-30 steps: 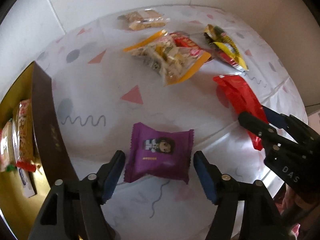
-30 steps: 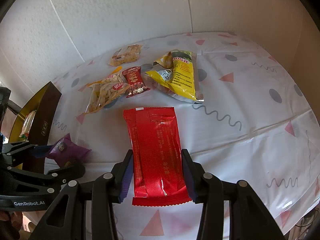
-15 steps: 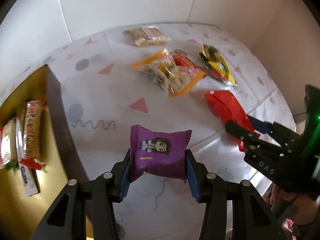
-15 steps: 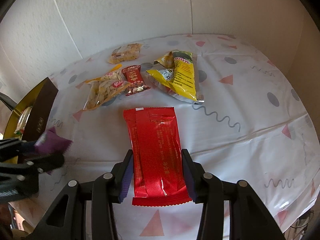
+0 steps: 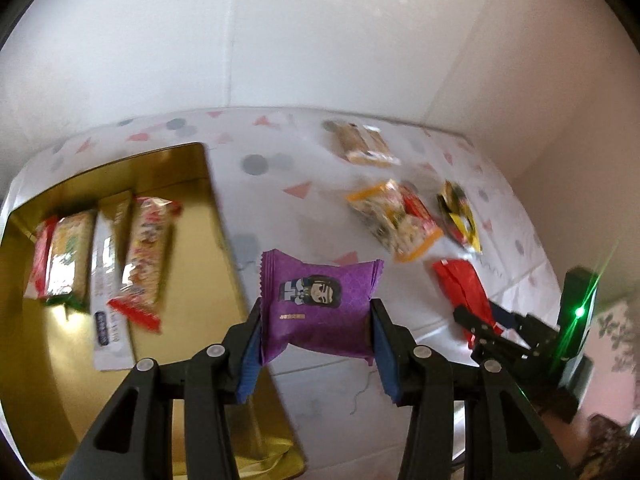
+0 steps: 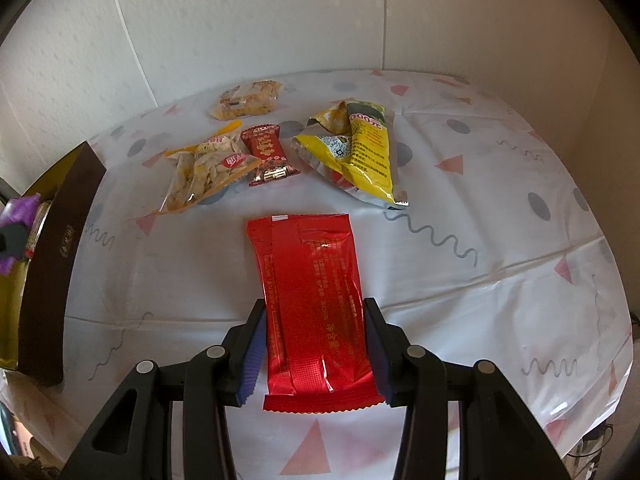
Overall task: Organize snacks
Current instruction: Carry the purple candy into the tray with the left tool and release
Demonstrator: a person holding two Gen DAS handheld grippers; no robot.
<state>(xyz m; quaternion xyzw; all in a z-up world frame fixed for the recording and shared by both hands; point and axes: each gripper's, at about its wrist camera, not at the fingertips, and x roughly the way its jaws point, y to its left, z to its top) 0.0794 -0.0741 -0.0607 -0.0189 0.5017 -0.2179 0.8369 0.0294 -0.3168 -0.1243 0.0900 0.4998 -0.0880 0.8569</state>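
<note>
Purple pack (image 5: 318,306) is clamped in the left gripper (image 5: 316,350), lifted over the box (image 5: 208,184) edge at the tabletop's left side. Red pack (image 6: 310,308) lies on the tabletop, pinched in the right gripper (image 6: 316,354). Judged partway: three packs boxed, five loose behind.

**A:** what's the room like?

**B:** pretty plain tbh. white textured wall panels (image 6: 248,28) with thin seams behind the tabletop (image 6: 500,208), a beige wall (image 5: 560,92) closing the corner on the right. The tabletop has a white cloth with pink triangles, grey dots and squiggles. Soft daylight, a few bright flecks high on the wall.
</note>
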